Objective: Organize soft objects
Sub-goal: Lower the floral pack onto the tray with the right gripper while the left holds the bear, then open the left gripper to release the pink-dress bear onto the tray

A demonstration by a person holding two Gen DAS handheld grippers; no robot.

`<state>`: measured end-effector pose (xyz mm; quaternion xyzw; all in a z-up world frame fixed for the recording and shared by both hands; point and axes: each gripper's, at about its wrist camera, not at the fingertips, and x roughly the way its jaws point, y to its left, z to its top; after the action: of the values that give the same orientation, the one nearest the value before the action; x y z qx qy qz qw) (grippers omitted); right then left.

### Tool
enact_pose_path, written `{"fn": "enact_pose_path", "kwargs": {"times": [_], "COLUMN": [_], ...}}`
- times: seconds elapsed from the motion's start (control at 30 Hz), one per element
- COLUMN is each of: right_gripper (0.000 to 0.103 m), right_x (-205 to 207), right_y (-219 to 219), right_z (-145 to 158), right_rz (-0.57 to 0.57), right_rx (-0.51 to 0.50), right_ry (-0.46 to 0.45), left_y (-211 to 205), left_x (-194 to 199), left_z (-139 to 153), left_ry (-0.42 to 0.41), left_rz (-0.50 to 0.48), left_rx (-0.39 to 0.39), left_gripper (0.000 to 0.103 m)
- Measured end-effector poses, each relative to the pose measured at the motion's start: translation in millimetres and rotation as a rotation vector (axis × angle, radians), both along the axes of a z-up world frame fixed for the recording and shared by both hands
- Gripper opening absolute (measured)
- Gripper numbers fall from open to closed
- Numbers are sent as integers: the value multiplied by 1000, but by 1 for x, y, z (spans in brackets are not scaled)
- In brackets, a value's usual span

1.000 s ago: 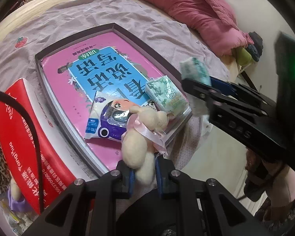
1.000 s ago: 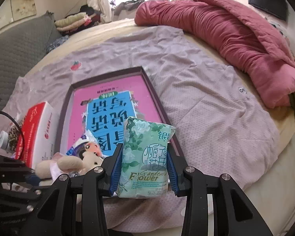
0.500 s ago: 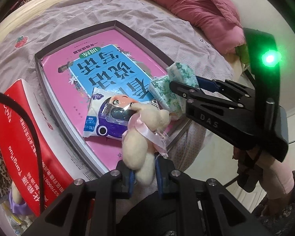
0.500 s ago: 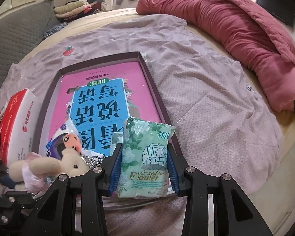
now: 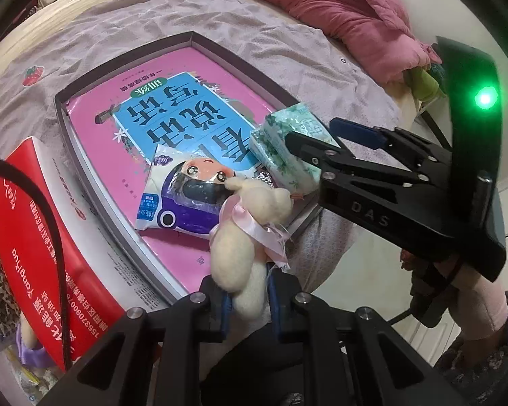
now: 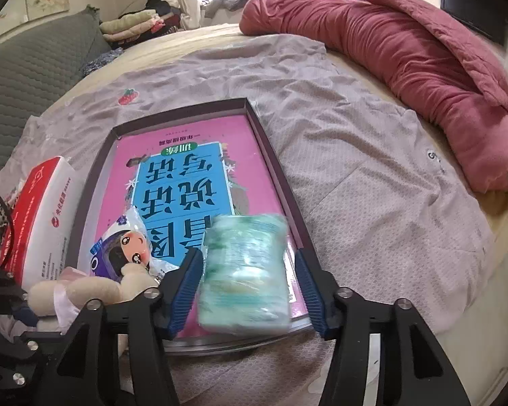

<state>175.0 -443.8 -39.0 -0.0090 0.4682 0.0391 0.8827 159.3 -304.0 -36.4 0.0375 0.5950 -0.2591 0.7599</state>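
Observation:
My left gripper (image 5: 247, 299) is shut on a cream plush toy (image 5: 240, 247) with a pink ribbon, held over the near edge of a dark-rimmed tray (image 5: 118, 67). The plush toy (image 6: 84, 292) also shows at the lower left of the right wrist view. My right gripper (image 6: 249, 280) is opening its jaws. A green flowered tissue pack (image 6: 244, 277) is blurred between them, clear of both blue pads (image 6: 186, 280), over the tray's near right corner (image 6: 298, 233). The left wrist view shows the right gripper (image 5: 313, 132) above this pack (image 5: 281, 155). A purple tissue pack with a cartoon face (image 5: 186, 196) lies in the tray.
A pink book (image 6: 186, 176) covers the tray floor. A red and white box (image 6: 40, 209) stands left of the tray on the lilac sheet (image 6: 355, 169). A rolled pink quilt (image 6: 406, 57) lies along the far right. The bed edge drops off at the right (image 5: 355, 270).
The right gripper has come lower over the tray and its jaws have spread. The green pack has left the pads and blurs downward. The left gripper and plush toy have stayed put.

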Motion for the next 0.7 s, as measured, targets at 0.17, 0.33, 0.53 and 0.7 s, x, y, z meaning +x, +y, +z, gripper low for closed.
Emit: {"fn": "enact_pose_path", "kwargs": {"times": [0.17, 0.33, 0.53, 0.7], "right_gripper": [60, 61, 62, 62], "right_x": [-4, -10, -13, -14], "right_y": [-3, -7, -9, -7], "right_z": [3, 4, 8, 14], "right_rz": [-22, -35, -39, -38], "right_rx": [-14, -23, -19, -15], "right_ry": [0, -1, -9, -19], "left_y": [0, 1, 6, 10], "left_x": [1, 1, 2, 2], "left_z": [-1, -1, 3, 3], "left_ry": [1, 6, 24, 28], "left_rz": [6, 19, 36, 43], "left_rx": [27, 52, 39, 45], "left_gripper": [20, 20, 20, 26]}}
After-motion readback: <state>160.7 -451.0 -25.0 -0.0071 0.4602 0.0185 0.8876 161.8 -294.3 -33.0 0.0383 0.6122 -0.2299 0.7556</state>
